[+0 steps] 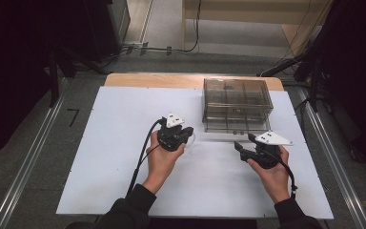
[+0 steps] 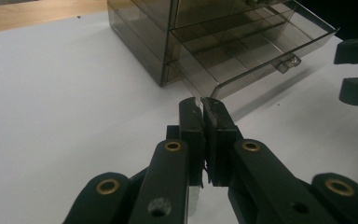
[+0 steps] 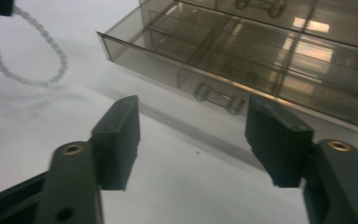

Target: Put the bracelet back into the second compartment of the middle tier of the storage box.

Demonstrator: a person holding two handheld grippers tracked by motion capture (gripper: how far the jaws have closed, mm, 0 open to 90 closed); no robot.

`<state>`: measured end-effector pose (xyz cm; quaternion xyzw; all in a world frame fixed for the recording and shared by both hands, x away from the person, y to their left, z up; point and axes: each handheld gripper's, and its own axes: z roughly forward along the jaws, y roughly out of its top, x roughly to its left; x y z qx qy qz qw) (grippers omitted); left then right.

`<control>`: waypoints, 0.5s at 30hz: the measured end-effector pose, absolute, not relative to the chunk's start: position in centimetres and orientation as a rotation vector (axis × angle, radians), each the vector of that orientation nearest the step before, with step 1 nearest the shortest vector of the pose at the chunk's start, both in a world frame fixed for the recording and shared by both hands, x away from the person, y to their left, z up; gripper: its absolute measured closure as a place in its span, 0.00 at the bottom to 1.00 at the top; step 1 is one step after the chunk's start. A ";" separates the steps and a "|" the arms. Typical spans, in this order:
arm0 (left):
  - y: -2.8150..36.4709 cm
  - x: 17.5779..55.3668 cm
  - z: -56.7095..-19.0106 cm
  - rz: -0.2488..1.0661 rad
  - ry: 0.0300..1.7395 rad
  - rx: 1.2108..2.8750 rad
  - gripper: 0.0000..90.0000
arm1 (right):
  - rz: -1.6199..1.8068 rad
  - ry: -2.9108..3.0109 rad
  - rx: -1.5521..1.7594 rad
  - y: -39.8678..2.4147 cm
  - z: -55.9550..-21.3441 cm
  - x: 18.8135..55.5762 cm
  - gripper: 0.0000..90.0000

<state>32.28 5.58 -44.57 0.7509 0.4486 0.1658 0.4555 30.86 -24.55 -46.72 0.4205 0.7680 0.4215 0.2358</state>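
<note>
1. Left gripper [image 1: 187,134]: jaws pinched on bead loop [image 3: 28,56], held just above white table [image 1: 114,157], near drawer box [image 1: 237,102].
2. Right gripper [image 3: 193,140]: jaws wide apart, nothing held, facing pulled-out bottom drawer [image 3: 191,60].
3. Bead loop: prob. light, limp, slippery; grip across strand.
4. Look: small whitish beads, closed ring.

Nothing readable anywhere, honestly. No labels, brands or numbers on the smoky clear drawer box [image 1: 237,104], none on the white tabletop [image 1: 124,143], none on the black jaws in either gripper view. Just a small black corner mark on the floor [image 1: 73,116], not a letter.
</note>
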 end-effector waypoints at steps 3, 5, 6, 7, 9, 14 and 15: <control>5.1 32.4 -44.6 0.400 1.101 1.849 0.97 | 1.170 2.134 1.125 -23.5 -46.7 31.2 0.46; 5.1 32.4 -44.6 0.400 1.101 1.853 0.97 | 1.173 2.143 1.120 -23.1 -46.7 31.3 0.47; 5.0 32.5 -44.6 0.401 1.101 1.855 0.97 | 1.175 2.159 1.102 -22.3 -46.8 31.5 0.49; 4.9 32.5 -44.6 0.397 1.098 1.852 0.97 | 1.177 2.164 1.094 -21.8 -46.8 31.6 0.49; 4.8 32.6 -44.6 0.396 1.100 1.851 0.97 | 1.185 2.176 1.081 -21.0 -46.9 31.9 0.50; 4.6 32.8 -44.7 0.385 1.096 1.858 0.97 | 1.197 2.195 1.068 -19.2 -47.2 32.5 0.51; 4.5 32.8 -44.7 0.383 1.096 1.857 0.97 | 1.197 2.199 1.064 -19.0 -47.3 32.7 0.51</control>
